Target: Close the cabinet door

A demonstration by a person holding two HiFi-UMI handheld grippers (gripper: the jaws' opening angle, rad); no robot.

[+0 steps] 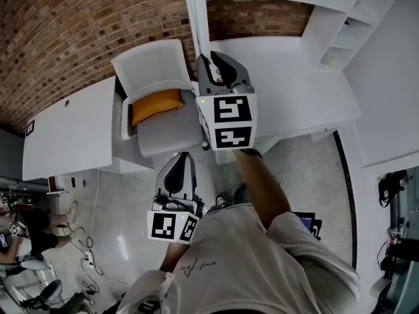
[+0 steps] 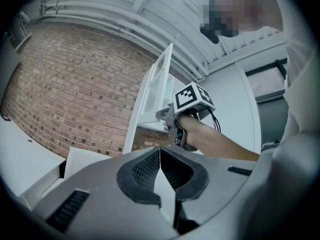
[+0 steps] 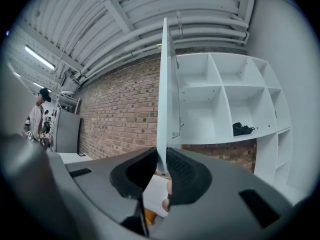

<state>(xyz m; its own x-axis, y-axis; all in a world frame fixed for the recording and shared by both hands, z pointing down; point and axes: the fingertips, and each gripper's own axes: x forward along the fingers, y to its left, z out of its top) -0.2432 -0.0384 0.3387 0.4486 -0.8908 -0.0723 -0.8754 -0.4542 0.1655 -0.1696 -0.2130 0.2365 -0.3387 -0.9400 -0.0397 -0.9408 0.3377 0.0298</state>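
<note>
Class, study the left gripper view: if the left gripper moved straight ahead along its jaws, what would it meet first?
Probably the right gripper, seen just above the left gripper's shut jaw tips, holding the open cabinet door's edge. Depth is unclear; it might pass beneath.

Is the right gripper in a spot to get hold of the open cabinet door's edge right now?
Likely yes: the right gripper's jaws sit either side of the cabinet door's lower edge, seemingly pinching it, with nothing else between them.

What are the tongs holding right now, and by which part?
Right tongs clamp the open white cabinet door by its front edge, near the bottom; left tongs are shut, empty.
</note>
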